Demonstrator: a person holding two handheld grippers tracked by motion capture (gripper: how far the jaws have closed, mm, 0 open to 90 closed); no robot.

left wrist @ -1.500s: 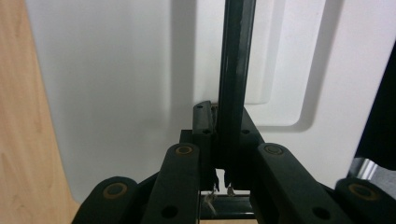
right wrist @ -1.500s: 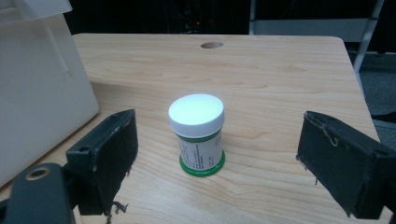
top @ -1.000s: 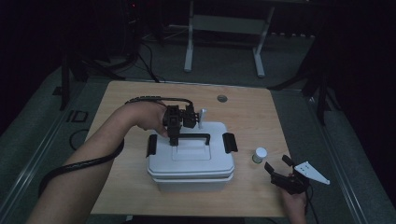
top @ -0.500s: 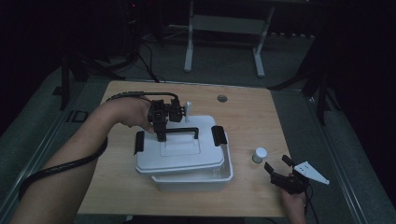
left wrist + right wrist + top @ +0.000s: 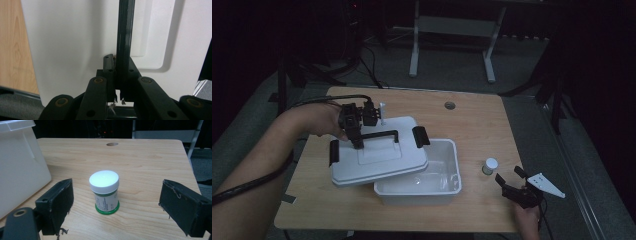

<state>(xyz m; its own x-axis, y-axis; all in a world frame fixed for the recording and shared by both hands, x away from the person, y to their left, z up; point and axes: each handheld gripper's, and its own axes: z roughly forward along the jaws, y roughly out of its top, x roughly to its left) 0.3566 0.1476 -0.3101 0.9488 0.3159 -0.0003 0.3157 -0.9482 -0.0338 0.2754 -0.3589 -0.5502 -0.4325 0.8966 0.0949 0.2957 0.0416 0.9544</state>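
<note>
The left gripper (image 5: 357, 131) is clamped on the black handle (image 5: 379, 135) of the white lid (image 5: 377, 160); in the left gripper view the jaws are pressed together on the bar (image 5: 124, 42), a narrow grip that lets the lid hang level from its centre line. The lid is held clear of the white bin (image 5: 447, 172) and offset toward the left of the table (image 5: 482, 125), overlapping only the bin's near-left corner, so the interior is exposed for loading. The right gripper (image 5: 512, 182) waits at the table's right front corner with jaws spread wide. In the right gripper view the small white-capped bottle (image 5: 104, 192) stands upright between the pads (image 5: 57, 205) without contact, aligned for a side grasp; judged from this arrangement, the bottle is intended for the bin.
</note>
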